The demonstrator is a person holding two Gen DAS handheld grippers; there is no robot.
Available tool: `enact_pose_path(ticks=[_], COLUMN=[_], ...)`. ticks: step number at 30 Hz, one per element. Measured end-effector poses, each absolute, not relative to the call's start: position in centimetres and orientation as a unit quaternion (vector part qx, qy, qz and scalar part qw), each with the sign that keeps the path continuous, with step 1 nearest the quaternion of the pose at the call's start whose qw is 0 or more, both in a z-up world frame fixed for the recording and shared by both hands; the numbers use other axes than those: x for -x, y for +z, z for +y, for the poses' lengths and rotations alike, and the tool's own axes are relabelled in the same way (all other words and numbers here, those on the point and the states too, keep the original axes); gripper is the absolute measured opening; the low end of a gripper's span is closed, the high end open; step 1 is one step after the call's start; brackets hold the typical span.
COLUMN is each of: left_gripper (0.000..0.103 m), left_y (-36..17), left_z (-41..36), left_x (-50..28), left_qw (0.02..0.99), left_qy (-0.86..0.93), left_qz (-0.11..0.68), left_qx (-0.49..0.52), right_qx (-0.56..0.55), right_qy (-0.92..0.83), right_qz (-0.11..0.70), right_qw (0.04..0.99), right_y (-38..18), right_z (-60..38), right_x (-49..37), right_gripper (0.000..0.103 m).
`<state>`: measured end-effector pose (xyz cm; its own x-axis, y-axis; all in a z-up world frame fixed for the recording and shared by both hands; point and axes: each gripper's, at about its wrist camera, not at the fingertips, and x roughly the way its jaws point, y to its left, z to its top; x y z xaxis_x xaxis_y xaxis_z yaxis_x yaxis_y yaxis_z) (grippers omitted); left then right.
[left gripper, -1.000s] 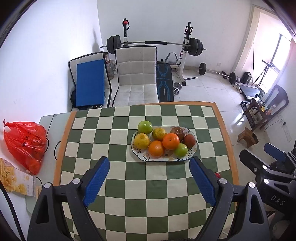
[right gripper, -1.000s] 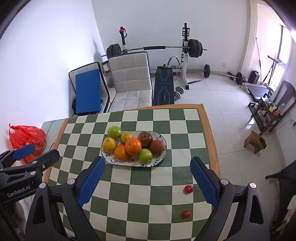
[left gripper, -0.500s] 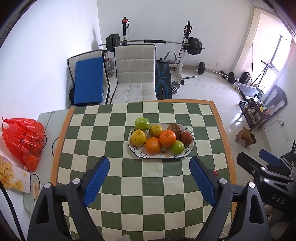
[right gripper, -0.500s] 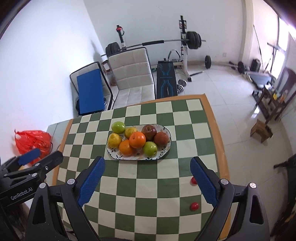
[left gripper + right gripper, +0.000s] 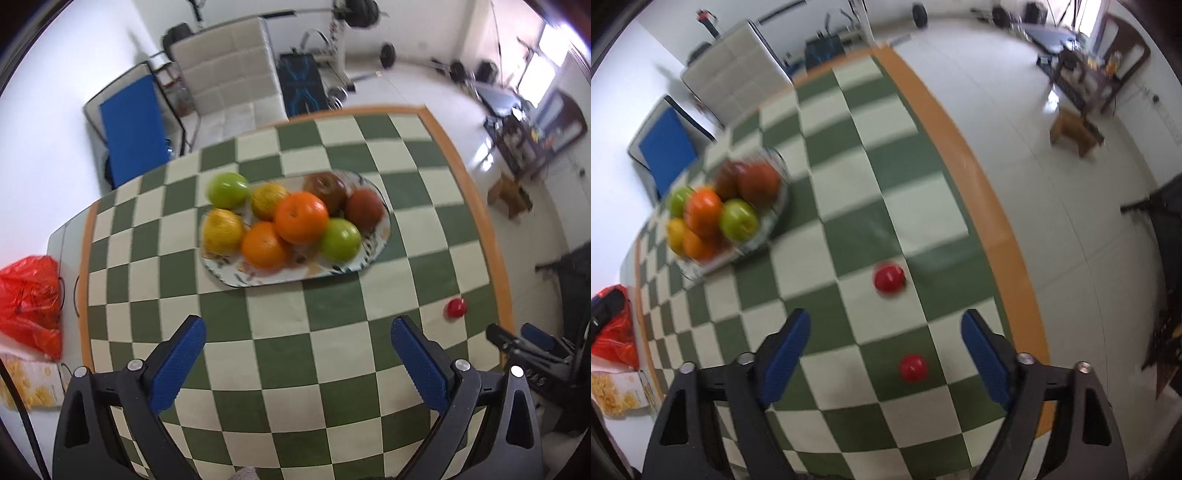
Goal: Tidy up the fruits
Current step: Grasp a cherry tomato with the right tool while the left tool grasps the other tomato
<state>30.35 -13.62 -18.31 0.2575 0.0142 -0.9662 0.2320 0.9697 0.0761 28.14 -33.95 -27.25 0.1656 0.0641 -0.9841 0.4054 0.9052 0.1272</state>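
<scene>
Done: plate (image 5: pixel 373 258) on the bench (image 5: pixel 332 354) is heaped with fruit.
Left: two small red fruits (image 5: pixel 889 278) lie loose.
Left gripper (image 5: pixel 295 354): spread, empty.
Right gripper (image 5: pixel 884 343): spread, empty.

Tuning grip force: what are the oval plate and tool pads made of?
Oval floral-patterned plate: looks like glazed ceramic, given its glossy white rim; melamine possible. Blue ribbed pads on the left tool: likely rubber or soft plastic, matte and ridged.

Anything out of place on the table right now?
Yes: two small red round fruits lie loose on the green-and-cream checkered tablecloth, near its orange edge, apart from the patterned oval plate that holds the other fruit. Both tongs, right and left, are open and empty.
</scene>
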Motion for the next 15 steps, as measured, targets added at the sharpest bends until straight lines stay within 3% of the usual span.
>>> enact_pose_path(ticks=[7, 9, 11, 15], left_gripper=[0.103, 0.103, 0.103, 0.103], left_y=[-25.0, -26.2, -27.4, -29.2], left_z=[-19.8, -21.0, -22.3, -25.0], left_x=[-30.5, -30.5, -30.6, -30.8], left_qw=[0.726, 0.713, 0.701, 0.684], left_qy=[-0.114, -0.127, -0.14, -0.167], left_qz=[0.657, 0.667, 0.676, 0.686], left_qx=[-0.168, -0.173, -0.178, -0.182], right_qx=[-0.229, -0.234, -0.223, -0.226], right_qy=[-0.117, -0.111, -0.108, -0.112], right_qz=[0.689, 0.696, 0.702, 0.688], right_qw=[0.678, 0.67, 0.667, 0.681], right_y=[-36.1, -37.3, -37.9, -37.2], right_z=[-34.3, -34.0, -33.6, -34.2], right_x=[-24.7, -24.2, -24.1, -23.2], right_gripper=[0.059, 0.041, 0.034, 0.031])
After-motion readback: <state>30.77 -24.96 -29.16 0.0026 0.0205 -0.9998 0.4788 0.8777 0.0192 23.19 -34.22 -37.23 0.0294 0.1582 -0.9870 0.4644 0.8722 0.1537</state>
